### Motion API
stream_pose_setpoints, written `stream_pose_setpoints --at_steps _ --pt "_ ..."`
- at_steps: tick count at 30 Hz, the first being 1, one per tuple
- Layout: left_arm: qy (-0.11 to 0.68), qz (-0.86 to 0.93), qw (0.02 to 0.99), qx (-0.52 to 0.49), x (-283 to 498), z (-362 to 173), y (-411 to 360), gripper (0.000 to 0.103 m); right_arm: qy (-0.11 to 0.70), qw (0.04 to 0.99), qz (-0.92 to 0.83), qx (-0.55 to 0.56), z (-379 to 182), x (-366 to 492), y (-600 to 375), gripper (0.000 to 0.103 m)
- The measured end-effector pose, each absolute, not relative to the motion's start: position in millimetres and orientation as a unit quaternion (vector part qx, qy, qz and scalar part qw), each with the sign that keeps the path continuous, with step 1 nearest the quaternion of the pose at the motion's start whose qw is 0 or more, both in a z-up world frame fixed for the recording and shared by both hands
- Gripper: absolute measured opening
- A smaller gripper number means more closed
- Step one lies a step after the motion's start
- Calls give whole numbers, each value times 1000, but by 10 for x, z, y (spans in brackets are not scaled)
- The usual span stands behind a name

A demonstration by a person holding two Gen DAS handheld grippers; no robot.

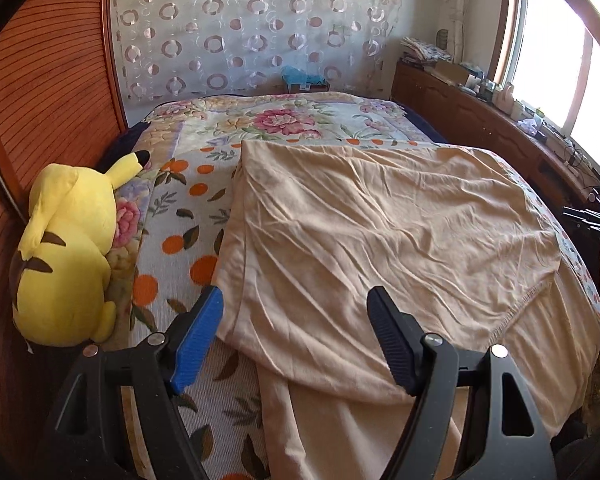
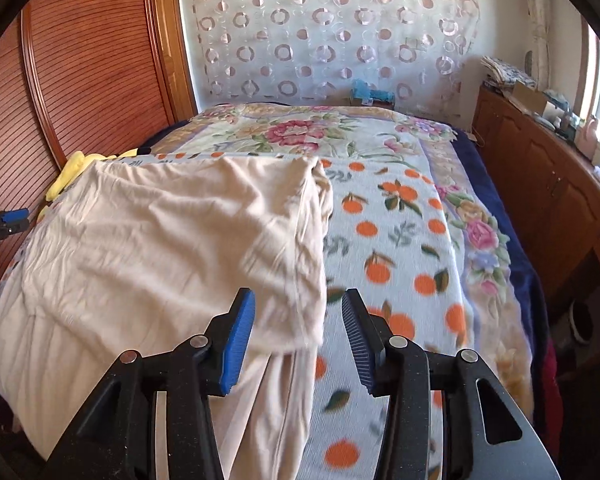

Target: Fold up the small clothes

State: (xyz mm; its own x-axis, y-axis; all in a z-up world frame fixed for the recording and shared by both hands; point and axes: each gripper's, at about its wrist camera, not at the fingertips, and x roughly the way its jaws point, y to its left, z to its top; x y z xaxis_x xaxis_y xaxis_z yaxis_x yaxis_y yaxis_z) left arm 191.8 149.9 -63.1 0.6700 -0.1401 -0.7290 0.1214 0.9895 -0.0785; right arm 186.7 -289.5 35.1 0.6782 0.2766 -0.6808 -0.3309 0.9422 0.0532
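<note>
A beige garment (image 1: 380, 224) lies folded over on the bed, with a lower layer hanging toward the near edge; it also shows in the right wrist view (image 2: 172, 240). My left gripper (image 1: 296, 316) is open and empty, hovering above the garment's near left part. My right gripper (image 2: 298, 316) is open and empty, above the garment's near right corner. The left gripper shows at the left edge of the right wrist view (image 2: 8, 220). The right gripper shows at the right edge of the left wrist view (image 1: 592, 224).
The bed has an orange-print blanket (image 2: 400, 240) over a floral one (image 1: 284, 120). A yellow plush toy (image 1: 68, 248) lies at the bed's left side against a wooden headboard (image 1: 52, 80). A wooden cabinet (image 2: 540, 176) with clutter stands to the right under a window.
</note>
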Motion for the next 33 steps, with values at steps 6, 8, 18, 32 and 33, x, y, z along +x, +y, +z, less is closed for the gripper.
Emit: stream_pose_setpoints --at_steps 6,8,18,32,33 --pt "423 -55 904 -24 1819 -876 1585 74 388 906 169 -20 120 1693 -2904 47" --pt "430 -48 901 -26 1820 -930 1630 74 389 905 169 -25 58 1681 -2883 47" --pt "429 -39 901 -48 1966 -961 1770 68 396 903 163 -26 35 1796 -2940 47" --pt "438 -34 898 -35 2158 -933 1716 34 400 897 181 -42 81 2093 -2719 23" --pt "438 -33 898 -33 2162 -934 1714 34 400 897 183 -46 85 2085 -2704 20"
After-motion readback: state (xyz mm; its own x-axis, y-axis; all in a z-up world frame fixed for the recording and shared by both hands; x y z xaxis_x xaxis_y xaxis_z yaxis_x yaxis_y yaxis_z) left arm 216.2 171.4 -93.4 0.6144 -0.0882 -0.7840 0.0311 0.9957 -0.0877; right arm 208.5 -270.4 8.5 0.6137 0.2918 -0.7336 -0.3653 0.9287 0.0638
